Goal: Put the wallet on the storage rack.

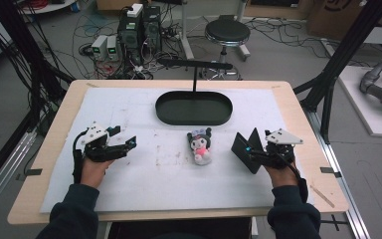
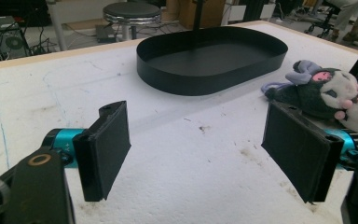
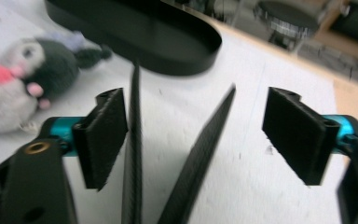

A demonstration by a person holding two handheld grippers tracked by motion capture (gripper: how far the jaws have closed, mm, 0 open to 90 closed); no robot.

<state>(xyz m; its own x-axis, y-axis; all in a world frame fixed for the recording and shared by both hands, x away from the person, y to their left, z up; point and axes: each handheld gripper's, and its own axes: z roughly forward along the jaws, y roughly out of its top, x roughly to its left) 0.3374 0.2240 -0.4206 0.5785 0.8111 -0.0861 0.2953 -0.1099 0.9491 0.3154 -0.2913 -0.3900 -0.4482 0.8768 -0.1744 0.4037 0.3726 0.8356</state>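
We see our right gripper [image 1: 251, 147] at the right of the high view, jaws spread around a black folded card [image 1: 246, 146] standing tent-like on the white mat [image 1: 129, 109]. At the left, our left gripper [image 1: 124, 143] hangs open, empty. Withdrawing carelessly, a pad could topple the card.

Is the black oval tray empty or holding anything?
Empty. The black oval tray shows a bare floor inside its rim in the high view and the left gripper view, and the plush doll lies on the white mat outside it.
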